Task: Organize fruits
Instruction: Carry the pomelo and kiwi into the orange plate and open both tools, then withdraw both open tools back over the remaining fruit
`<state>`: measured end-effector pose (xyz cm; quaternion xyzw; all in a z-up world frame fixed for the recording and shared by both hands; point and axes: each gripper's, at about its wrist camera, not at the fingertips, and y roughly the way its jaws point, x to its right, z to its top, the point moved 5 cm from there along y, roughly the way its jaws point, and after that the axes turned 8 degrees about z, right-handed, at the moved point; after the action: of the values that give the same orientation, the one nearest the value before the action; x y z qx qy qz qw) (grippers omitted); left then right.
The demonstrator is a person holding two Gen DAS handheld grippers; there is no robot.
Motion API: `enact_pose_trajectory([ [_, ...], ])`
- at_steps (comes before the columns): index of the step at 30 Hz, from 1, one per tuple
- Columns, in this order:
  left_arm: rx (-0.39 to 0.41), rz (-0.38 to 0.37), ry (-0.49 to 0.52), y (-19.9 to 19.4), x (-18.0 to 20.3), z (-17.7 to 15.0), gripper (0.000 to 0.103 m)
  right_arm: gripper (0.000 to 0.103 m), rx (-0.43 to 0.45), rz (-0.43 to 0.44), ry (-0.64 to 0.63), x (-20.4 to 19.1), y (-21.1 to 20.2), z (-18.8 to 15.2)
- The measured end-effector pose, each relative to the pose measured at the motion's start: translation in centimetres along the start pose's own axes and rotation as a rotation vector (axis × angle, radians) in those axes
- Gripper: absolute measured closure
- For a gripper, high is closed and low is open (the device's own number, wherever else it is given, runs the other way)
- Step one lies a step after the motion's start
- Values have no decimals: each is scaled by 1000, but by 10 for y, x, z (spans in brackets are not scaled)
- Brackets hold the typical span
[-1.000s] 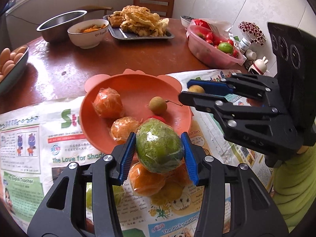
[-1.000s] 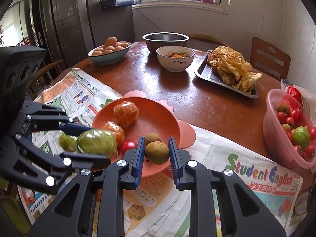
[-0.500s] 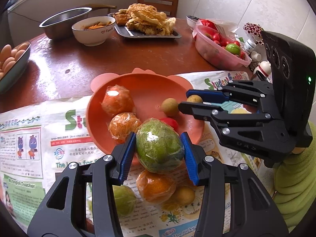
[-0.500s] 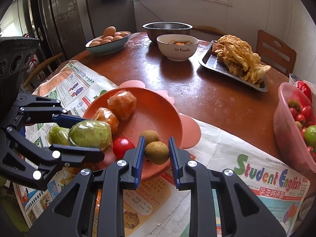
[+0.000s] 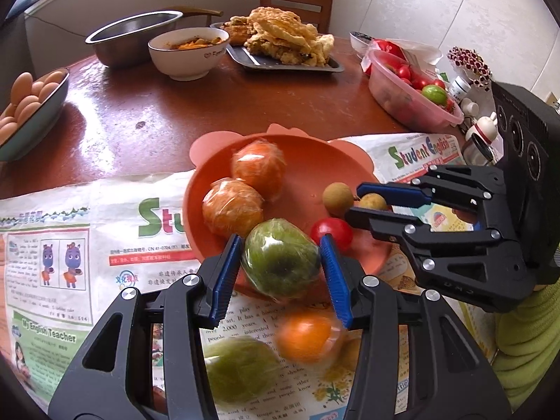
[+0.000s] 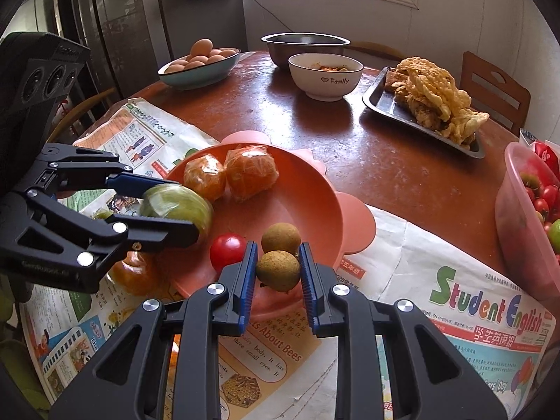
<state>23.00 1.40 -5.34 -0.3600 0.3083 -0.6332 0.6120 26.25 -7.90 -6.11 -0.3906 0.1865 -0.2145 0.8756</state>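
Two tools each pinched fruit: the left tool (image 5: 281,257) a wrapped green fruit (image 5: 281,257), the right tool (image 6: 278,270) a small brown round fruit (image 6: 278,270); dropped just ahead, either might roll off the orange plastic plate (image 6: 315,189).

the left gripper (image 5: 281,260) is a black plastic frame of angular linkage arms with triangular cut-outs, joined by round silver screw heads, and its two fingers (image 5: 225,278) carry ribbed blue pads on their inner faces. the right gripper (image 6: 278,271) is built the same way: black arms, silver screws, blue ribbed pads (image 6: 246,281). seen from the side, each one carries a boxy black housing behind the linkage with three round recesses in a row on its face, and faint embossed lettering runs along the lower arm. a yellow-green sleeve (image 5: 525,350) of soft, ribbed-looking fabric shows behind the right gripper's housing.
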Motion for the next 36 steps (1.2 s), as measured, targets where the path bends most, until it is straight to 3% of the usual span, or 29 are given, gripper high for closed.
enact_pose_trajectory([
  [13,3,-6,0,2,-1,2,65,79,4,-5,9,0,-2,0],
  [36,19,-12,-5,-8,-2,-1,65,54,50,-30,46,-1,-23,0],
])
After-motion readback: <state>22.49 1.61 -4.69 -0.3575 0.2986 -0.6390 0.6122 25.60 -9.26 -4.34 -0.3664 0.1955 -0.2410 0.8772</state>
